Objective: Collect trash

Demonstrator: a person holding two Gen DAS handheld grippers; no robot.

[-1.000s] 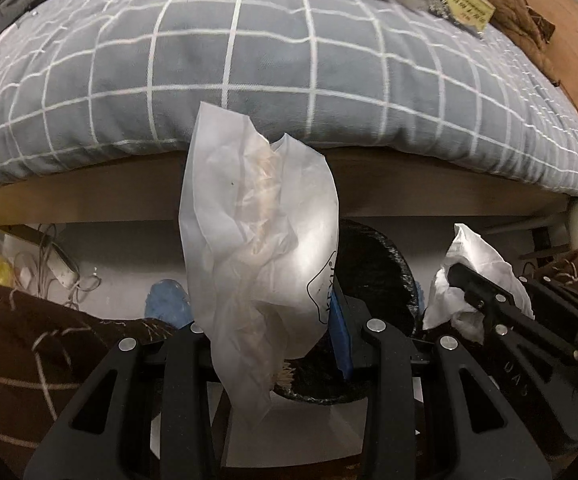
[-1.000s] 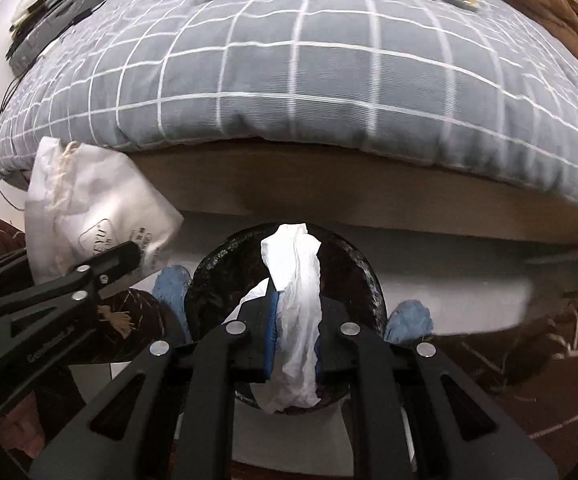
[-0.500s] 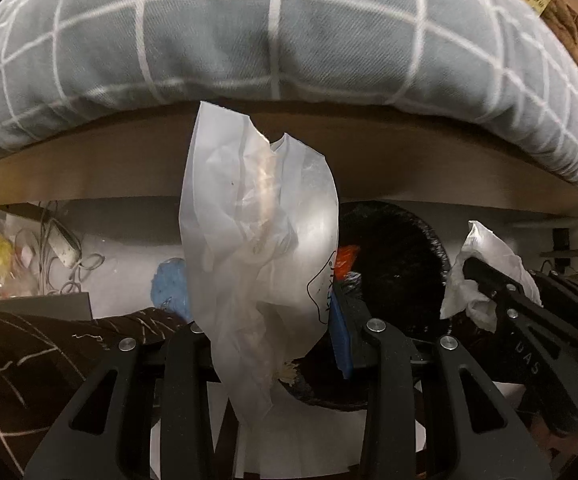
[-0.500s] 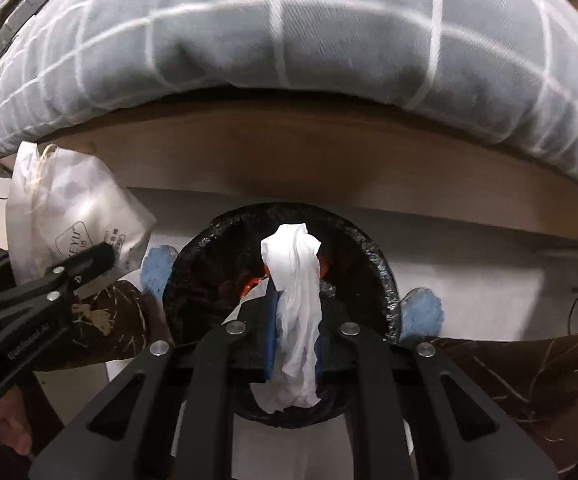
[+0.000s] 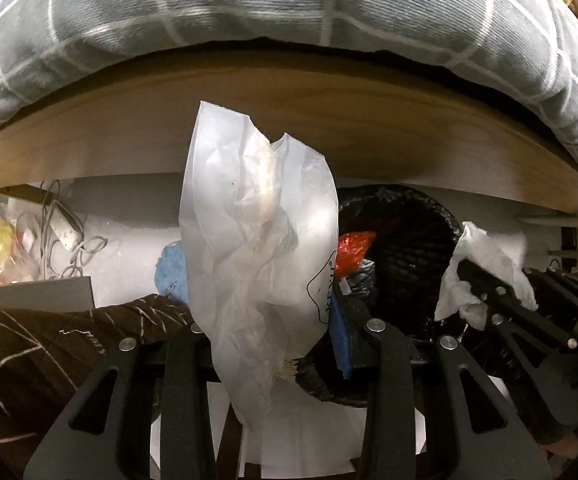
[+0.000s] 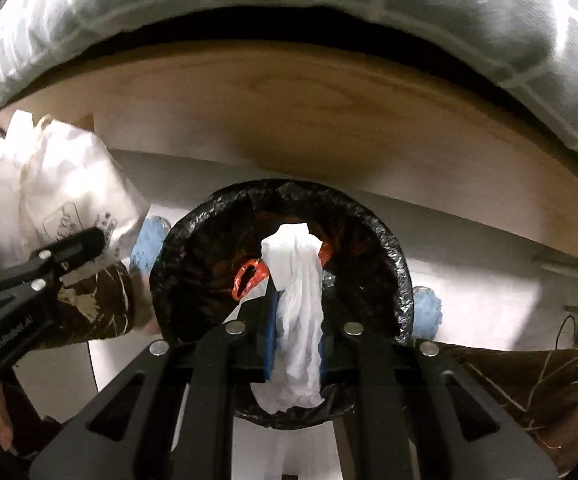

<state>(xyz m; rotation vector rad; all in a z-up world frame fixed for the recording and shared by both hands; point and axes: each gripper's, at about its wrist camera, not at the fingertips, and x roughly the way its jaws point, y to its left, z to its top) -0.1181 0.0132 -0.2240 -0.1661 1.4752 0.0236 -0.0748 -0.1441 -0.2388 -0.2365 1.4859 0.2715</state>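
Note:
My left gripper (image 5: 273,344) is shut on a crumpled white paper bag (image 5: 257,240) that stands up between its fingers, just left of a black-lined trash bin (image 5: 405,248). My right gripper (image 6: 295,340) is shut on a wad of white tissue (image 6: 297,292) and hangs right over the bin's open mouth (image 6: 209,264). An orange-red wrapper (image 6: 249,278) lies inside the bin. The right gripper with its tissue (image 5: 485,276) also shows in the left wrist view, and the left gripper with its bag (image 6: 61,204) shows in the right wrist view.
A wooden bed frame (image 5: 289,120) with a grey checked quilt (image 5: 289,8) overhangs the bin. Cables and a power strip (image 5: 65,232) lie on the white floor at left. Blue slippers (image 6: 425,312) flank the bin. Brown patterned trouser legs (image 5: 49,344) sit on both sides.
Both grippers have dropped lower and moved closer to the bin beneath the bed edge. The bin's inside and the red wrapper now show. Each grip is unchanged.

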